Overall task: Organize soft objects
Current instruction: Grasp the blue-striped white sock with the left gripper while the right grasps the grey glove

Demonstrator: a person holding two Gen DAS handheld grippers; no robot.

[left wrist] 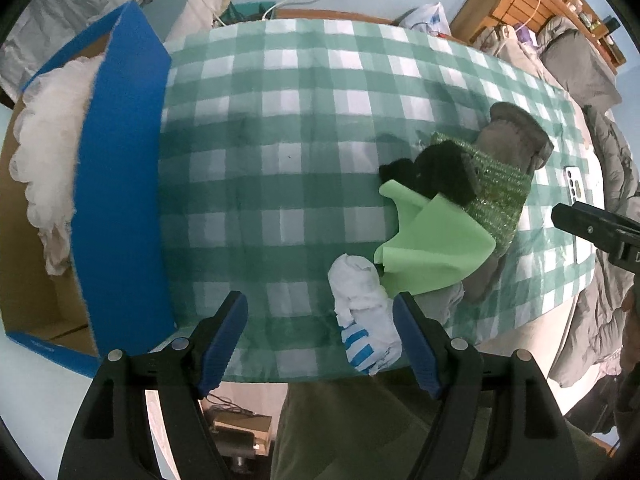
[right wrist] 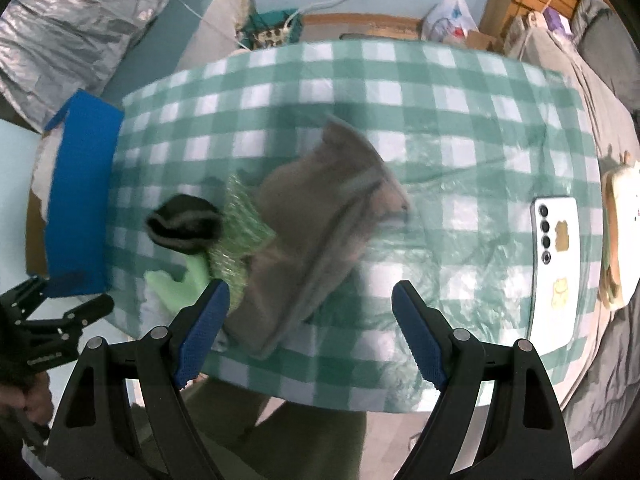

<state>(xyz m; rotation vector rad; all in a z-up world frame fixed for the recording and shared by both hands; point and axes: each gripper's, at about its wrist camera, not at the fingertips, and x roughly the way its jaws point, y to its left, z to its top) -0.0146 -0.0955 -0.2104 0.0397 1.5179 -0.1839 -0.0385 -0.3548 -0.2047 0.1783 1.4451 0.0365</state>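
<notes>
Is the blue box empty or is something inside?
Not empty: fluffy white stuffing sits inside the open blue box.

A heap of soft things lies on the checked cloth, right of centre in the left wrist view. A white rolled sock (left wrist: 362, 304) with blue stripes at one end lies nearest the lower edge. Just above it a pale green foam sheet (left wrist: 432, 252) curls upward, touching a black fuzzy piece (left wrist: 436, 172) and a glittery green scrubber (left wrist: 500, 196). A grey cloth (right wrist: 320, 200) lies beneath them, blurred. At far left, white fluffy stuffing (left wrist: 48, 152) fills a blue box (left wrist: 120, 184).
</notes>
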